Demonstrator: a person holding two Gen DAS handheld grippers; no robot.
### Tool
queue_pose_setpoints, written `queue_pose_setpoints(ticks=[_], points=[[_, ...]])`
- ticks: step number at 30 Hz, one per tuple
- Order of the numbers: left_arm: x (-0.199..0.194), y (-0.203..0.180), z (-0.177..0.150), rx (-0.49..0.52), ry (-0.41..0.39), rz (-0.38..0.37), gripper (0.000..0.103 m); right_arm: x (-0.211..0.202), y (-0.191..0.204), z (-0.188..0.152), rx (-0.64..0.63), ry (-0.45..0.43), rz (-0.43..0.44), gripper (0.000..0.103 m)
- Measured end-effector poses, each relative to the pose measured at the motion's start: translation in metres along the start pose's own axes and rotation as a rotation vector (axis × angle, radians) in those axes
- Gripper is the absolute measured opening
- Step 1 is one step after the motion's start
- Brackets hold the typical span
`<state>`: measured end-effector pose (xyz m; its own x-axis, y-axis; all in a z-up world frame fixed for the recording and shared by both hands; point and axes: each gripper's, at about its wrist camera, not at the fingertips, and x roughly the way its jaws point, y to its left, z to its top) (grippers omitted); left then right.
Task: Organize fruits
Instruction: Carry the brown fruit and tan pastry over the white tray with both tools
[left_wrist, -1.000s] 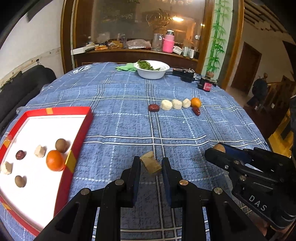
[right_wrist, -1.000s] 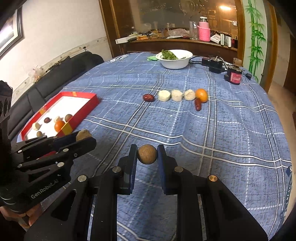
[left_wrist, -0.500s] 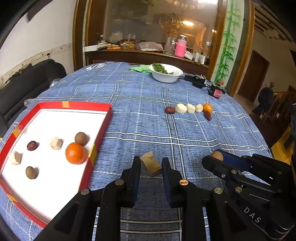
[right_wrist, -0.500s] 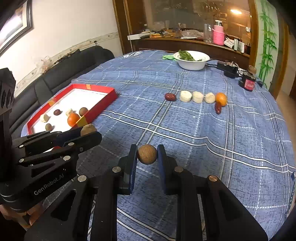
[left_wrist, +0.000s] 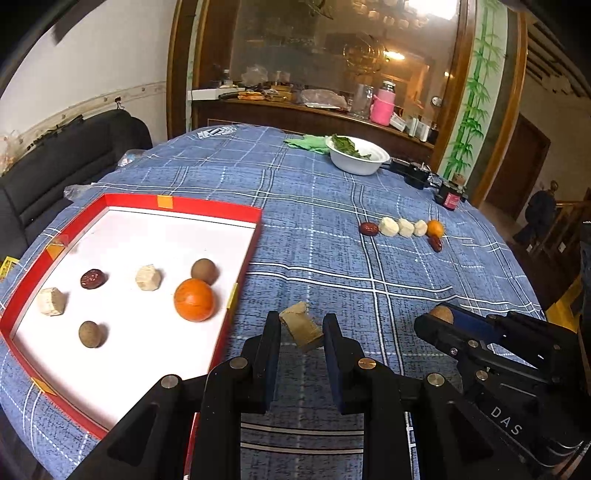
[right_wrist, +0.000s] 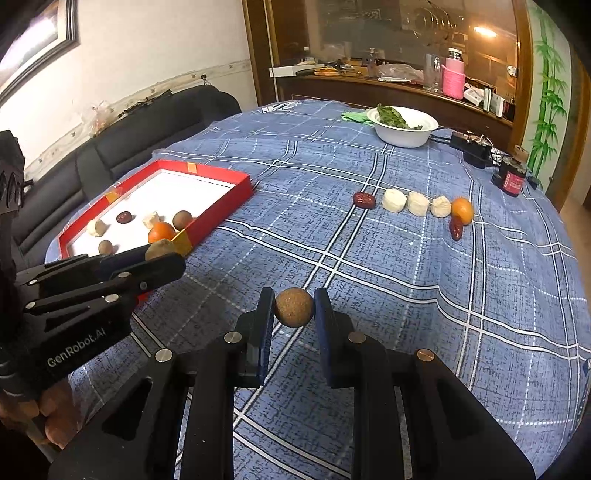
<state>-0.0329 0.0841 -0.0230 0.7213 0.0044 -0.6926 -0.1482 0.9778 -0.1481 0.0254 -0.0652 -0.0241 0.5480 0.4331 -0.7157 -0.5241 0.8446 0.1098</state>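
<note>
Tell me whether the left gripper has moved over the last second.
Yes. The left gripper, shut on a tan chunk, has moved toward the red tray, which now fills more of its view.

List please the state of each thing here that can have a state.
Left gripper: shut on a tan chunk.
Right gripper: shut on a brown ball.
Red tray: open, holding six pieces.
White bowl: upright, greens inside.
Row of six pieces: loose on the cloth.

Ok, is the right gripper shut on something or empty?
Shut on something: the right gripper clamps a brown round fruit between both pads, clear above the blue tablecloth.
</note>
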Motion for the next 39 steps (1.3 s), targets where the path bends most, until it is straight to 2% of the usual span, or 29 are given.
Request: queue_pose_setpoints(ticks=[11, 22, 31, 39], points=[[-0.012, 0.024, 0.002, -0.044, -0.021, 0.043, 0.022, 0.005, 0.018, 0.006, -0.036, -0.001, 0.038, 0.02], [-0.017, 0.056, 0.004, -0.108, -0.031, 0.102, 0.022, 0.015, 0.053, 0.022, -0.088, -0.012, 0.104, 0.021], [-0.015, 0.111, 0.008, -0.217, -0.03, 0.185, 0.022, 0.027, 0.088, 0.042, -0.143, -0.023, 0.154, 0.021], [-0.002, 0.15, 0.018, -0.265, -0.013, 0.271, 0.022, 0.055, 0.119, 0.069, -0.178, -0.02, 0.196, 0.021]])
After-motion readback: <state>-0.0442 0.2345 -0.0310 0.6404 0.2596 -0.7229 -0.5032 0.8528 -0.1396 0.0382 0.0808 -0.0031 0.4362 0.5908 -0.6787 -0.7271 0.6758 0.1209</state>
